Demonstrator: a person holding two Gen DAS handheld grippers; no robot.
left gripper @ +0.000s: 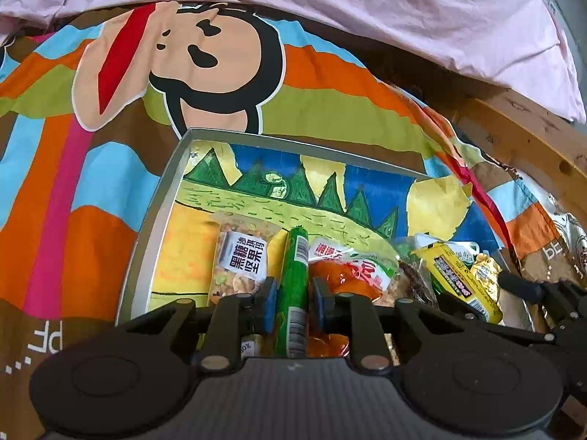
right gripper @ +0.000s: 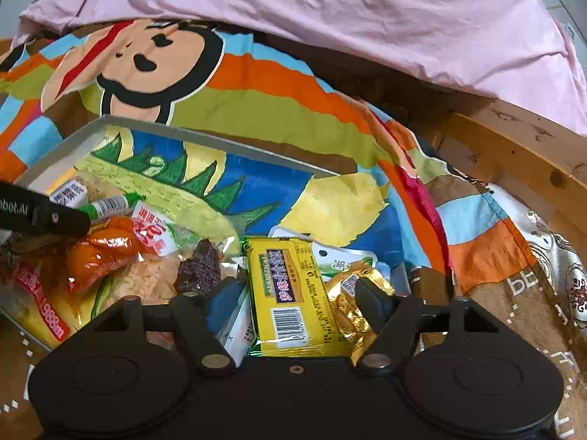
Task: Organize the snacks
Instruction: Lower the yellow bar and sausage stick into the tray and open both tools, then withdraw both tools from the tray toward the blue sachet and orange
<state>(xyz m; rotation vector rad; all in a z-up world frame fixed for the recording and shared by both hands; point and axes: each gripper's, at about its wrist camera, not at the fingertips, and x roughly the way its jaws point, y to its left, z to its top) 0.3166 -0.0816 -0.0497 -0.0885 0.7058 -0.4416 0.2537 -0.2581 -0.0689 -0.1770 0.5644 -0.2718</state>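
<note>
A shallow grey-rimmed tray (left gripper: 157, 198) with a crayon-style picture inside lies on the bed and holds several snacks. My left gripper (left gripper: 293, 293) stands open by a narrow gap around a green stick snack (left gripper: 293, 267), which lies in the tray between a nut-crisp packet (left gripper: 238, 260) and an orange packet (left gripper: 345, 275). My right gripper (right gripper: 299, 293) is open wide over the tray's right end. A yellow packet (right gripper: 290, 286) with a barcode lies between its fingers, with a gold-wrapped snack (right gripper: 345, 304) beside it. The pads touch neither one.
The tray rests on a striped cartoon bedsheet (left gripper: 91, 183). A pink quilt (right gripper: 367, 18) is bunched across the back. A wooden bed frame (right gripper: 513, 154) runs along the right. The far half of the tray shows bare picture (left gripper: 330, 190). A dark brown snack (right gripper: 200, 267) lies mid-tray.
</note>
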